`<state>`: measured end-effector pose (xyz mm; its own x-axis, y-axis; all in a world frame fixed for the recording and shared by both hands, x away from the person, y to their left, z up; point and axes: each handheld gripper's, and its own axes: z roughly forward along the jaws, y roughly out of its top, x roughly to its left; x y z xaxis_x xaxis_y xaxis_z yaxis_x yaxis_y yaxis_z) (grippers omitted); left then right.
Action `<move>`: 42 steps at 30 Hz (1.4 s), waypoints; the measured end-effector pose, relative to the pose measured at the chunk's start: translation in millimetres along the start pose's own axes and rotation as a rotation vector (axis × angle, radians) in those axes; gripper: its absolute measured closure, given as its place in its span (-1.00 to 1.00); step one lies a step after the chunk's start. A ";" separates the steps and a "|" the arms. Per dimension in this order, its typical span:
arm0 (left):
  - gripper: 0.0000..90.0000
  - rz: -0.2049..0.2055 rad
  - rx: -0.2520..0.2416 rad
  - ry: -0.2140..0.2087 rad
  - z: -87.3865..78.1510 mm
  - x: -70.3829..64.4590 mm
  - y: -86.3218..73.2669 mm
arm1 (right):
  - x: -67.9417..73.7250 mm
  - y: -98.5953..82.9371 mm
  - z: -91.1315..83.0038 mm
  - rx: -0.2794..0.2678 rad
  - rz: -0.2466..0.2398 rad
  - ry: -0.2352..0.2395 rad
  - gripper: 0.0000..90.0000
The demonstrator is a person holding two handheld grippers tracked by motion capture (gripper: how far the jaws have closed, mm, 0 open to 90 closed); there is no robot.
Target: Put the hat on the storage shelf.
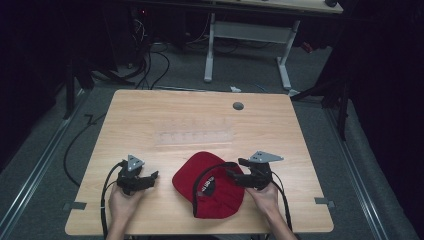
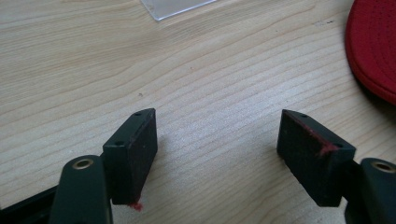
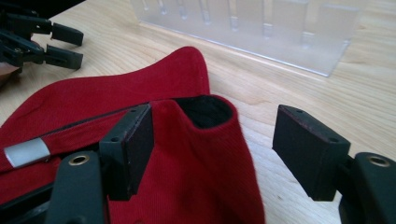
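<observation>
**High view inventory: red cap on a wooden table, two hand-held grippers poised beside it**

1. Wooden table (image 1: 150, 115). Light woodgrain top with a round grey cable port (image 1: 238, 106) near its far edge. It serves as the work surface; everything listed rests on it or hovers low above it.

2. Clear plastic rack (image 1: 196, 135). Transparent, divided into a row of slots, lying across the middle of the table beyond the cap and apart from it. Its place just behind the working area suggests it is there to receive something, though nothing sits in it that I can make out.

3. Red baseball cap (image 1: 200, 172). Near the front edge, between the two grippers, crown collapsed and its dark lining partly turned up. A back strap with a small silver clasp (image 3: 26, 152) shows in the right gripper view.

4. Right gripper (image 3: 212, 140). Jaws spread wide and released, straddling a raised fold of the cap's fabric; the left-hand jaw lies against the cloth, the other stands clear over bare wood. Judged a pre-grasp position, set to pinch that fold.

5. Left gripper (image 2: 217, 140). Jaws spread apart, gripping nothing, low over bare table just beside the cap's brim (image 2: 373, 51). Likely waiting to take the opposite side.
</observation>
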<state>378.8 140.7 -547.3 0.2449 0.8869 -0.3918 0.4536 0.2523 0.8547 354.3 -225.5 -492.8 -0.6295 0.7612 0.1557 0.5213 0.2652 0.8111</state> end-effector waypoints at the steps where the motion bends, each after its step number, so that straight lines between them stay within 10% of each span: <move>1: -0.36 0.000 0.000 0.000 0.0 0.0 0.0 | 0.0 0.3 2.7 0.007 -0.002 0.003 -0.34; 22: -0.36 -0.002 -0.001 0.000 0.1 0.0 0.0 | -4.2 -5.6 43.2 0.090 0.008 0.081 0.14; 31: -0.36 -0.003 -0.002 -0.001 0.1 0.0 0.1 | -7.4 -10.8 42.9 0.065 -0.004 0.140 0.68; 42: -0.36 -0.002 -0.002 0.000 0.1 -0.1 0.0 | -0.5 -7.0 28.8 0.059 -0.061 0.171 0.84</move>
<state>378.9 140.7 -547.3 0.2438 0.8862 -0.3939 0.4528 0.2551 0.8543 367.6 -210.7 -514.8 -0.7473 0.6322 0.2048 0.5089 0.3462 0.7881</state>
